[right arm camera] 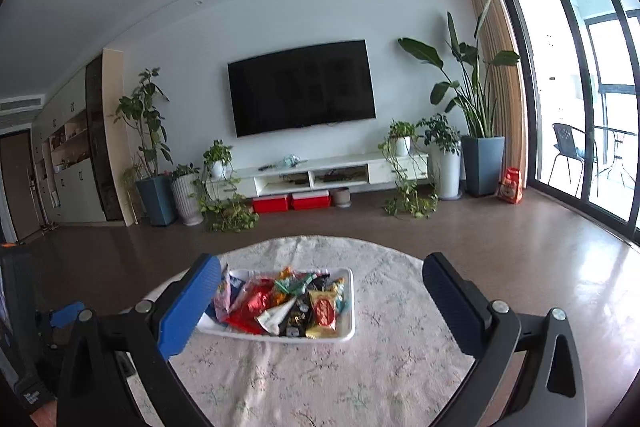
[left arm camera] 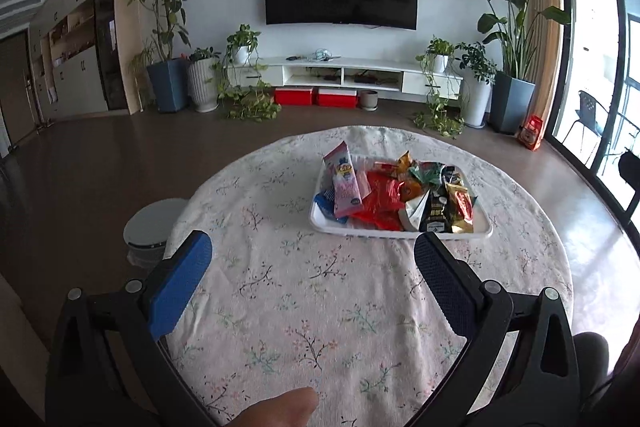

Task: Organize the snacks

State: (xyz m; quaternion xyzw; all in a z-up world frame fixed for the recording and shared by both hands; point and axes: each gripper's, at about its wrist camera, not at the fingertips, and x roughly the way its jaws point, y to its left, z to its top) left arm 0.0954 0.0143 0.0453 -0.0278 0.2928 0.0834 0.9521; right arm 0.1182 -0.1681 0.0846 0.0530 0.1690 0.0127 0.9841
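Left wrist view: left gripper [left arm camera: 313, 253] jaws spread wide, blue pads empty, hovering over the round table with pale floral cloth [left arm camera: 280, 307], short of the shallow white rectangular tray [left arm camera: 400, 231]. Nothing between jaws and tray but bare cloth. Tray sits on the far half of the table, right of centre, piled with wrapped snacks: a pink-and-white pouch [left arm camera: 347, 183] leaning on the tray's left rim, a blue packet [left arm camera: 325, 202] under it, a crinkled red foil wrapper [left arm camera: 380, 199] in the middle, a gold-and-red wrapper [left arm camera: 461, 205] and a black packet [left arm camera: 434, 215] at the right end. A fingertip [left arm camera: 280, 407] shows at the bottom edge. A white round bin lid [left arm camera: 154, 227] sits on the floor just off the table's left edge. Right wrist view: right gripper [right arm camera: 322, 277] also spread wide and empty; its left pad overlaps the tray's left end in the picture, hiding part of the pink pouch; contact can't be judged. Background: dark wall-mounted TV [right arm camera: 302, 87], white low TV cabinet [right arm camera: 320, 171], two red boxes [right arm camera: 292, 202] beneath it, potted plants on both sides, glass sliding doors [right arm camera: 580, 87] at right.
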